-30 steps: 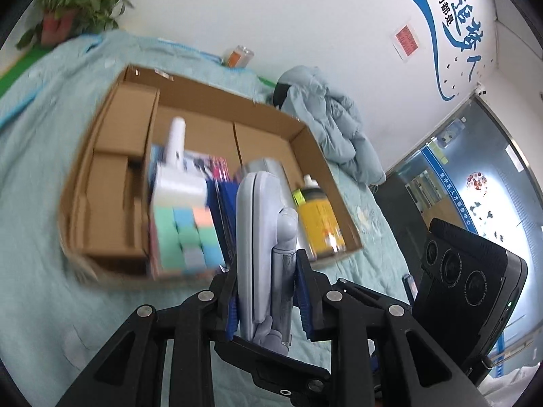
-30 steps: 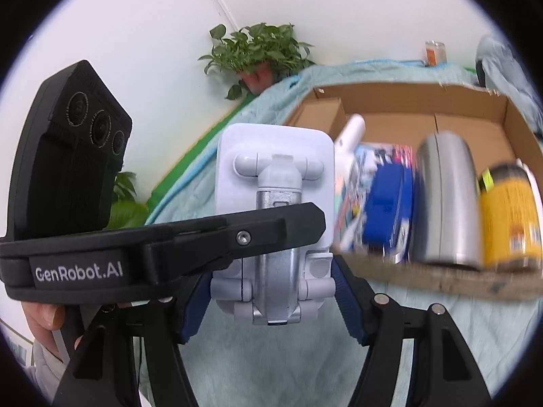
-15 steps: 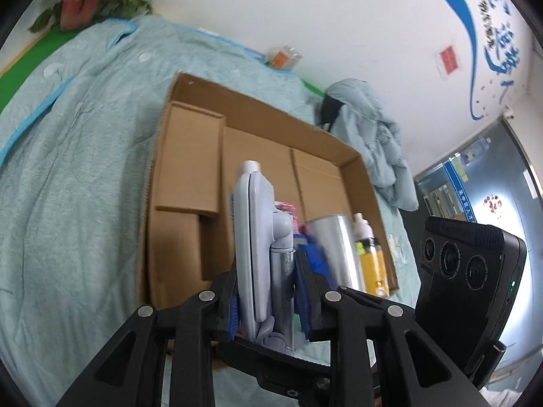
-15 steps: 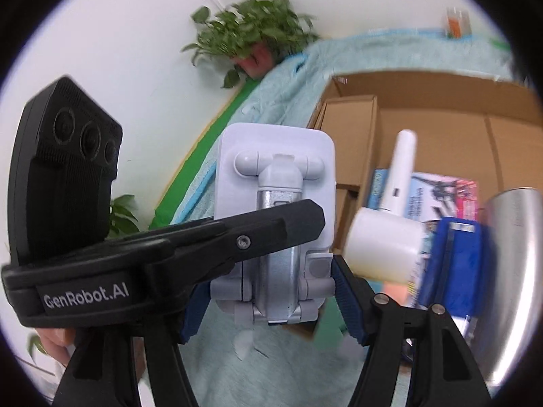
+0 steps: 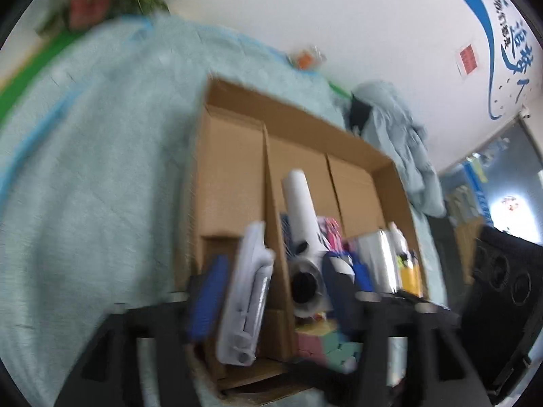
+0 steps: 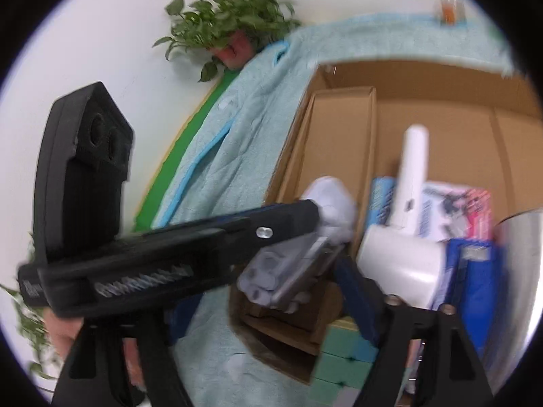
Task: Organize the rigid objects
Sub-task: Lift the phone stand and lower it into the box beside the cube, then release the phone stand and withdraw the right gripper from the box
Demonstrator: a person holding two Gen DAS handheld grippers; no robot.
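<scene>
Having gripped it earlier, left tongs (image 5: 271, 291) and right tongs (image 6: 271, 291) gape wide, phone stand (image 5: 246, 300) tilting into cardboard box (image 5: 234, 169).

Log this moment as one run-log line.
phase: place | left gripper: jaws open | right gripper: jaws open | phone stand: tilted, in cardboard box left compartment | frames: motion-blurred

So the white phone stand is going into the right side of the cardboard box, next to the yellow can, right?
Not the right side. In the left wrist view the white phone stand sits in the left compartment of the cardboard box; the yellow can is far right.
</scene>
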